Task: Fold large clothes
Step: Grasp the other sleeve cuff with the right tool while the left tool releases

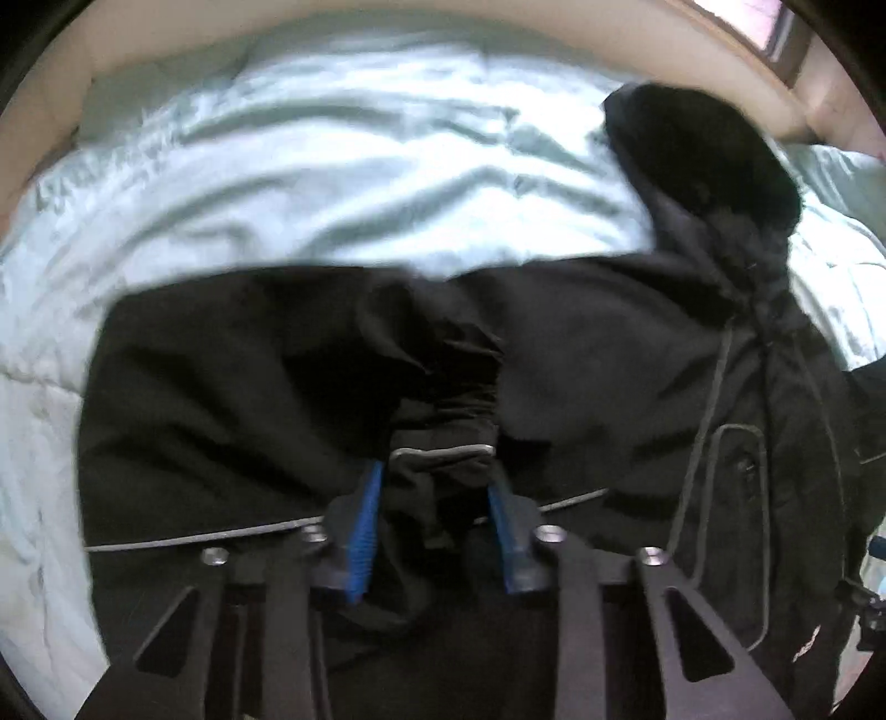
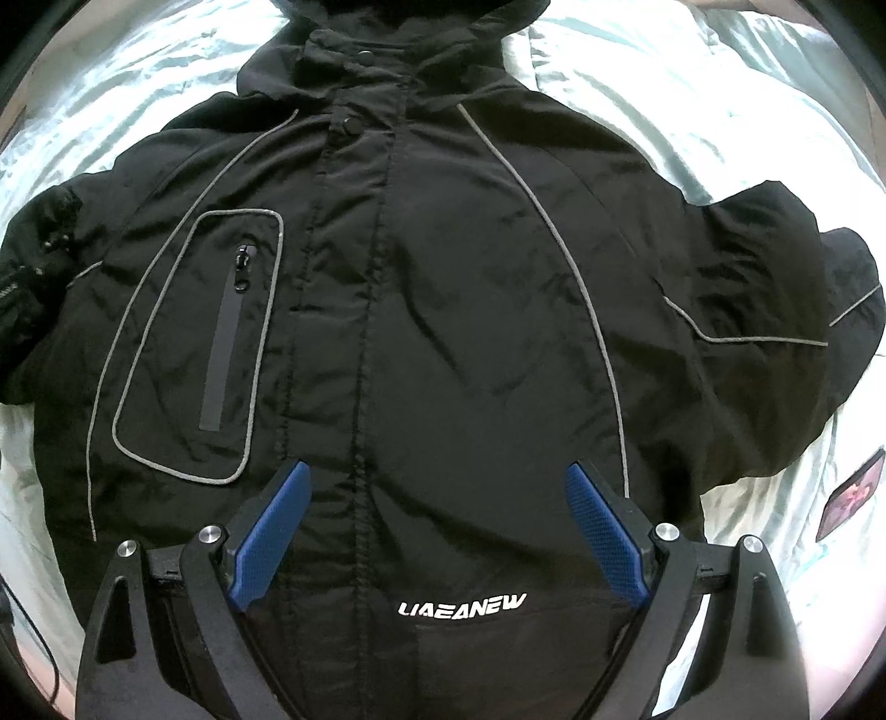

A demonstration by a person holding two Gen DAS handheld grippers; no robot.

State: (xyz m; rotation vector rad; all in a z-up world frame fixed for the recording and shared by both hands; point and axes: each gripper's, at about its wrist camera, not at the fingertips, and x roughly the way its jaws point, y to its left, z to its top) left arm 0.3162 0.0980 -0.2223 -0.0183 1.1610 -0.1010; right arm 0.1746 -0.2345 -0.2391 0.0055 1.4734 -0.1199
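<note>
A large black hooded jacket (image 2: pixel 443 310) with grey piping lies front up on a pale green bedspread (image 2: pixel 692 111). Its zipped chest pocket (image 2: pixel 221 343) is at the left and a white logo (image 2: pixel 462 605) is near the hem. My right gripper (image 2: pixel 437 482) is open and empty, hovering just over the lower front. In the left wrist view my left gripper (image 1: pixel 437 476) is shut on the bunched cuff of the jacket sleeve (image 1: pixel 443 410), held over the jacket body (image 1: pixel 221 387). The hood (image 1: pixel 703 149) lies at the upper right.
The bedspread (image 1: pixel 332 166) stretches past the jacket in the left wrist view, bounded by a beige headboard or wall (image 1: pixel 387 22). A small dark phone-like object (image 2: pixel 850 495) lies on the bed at the right of the jacket.
</note>
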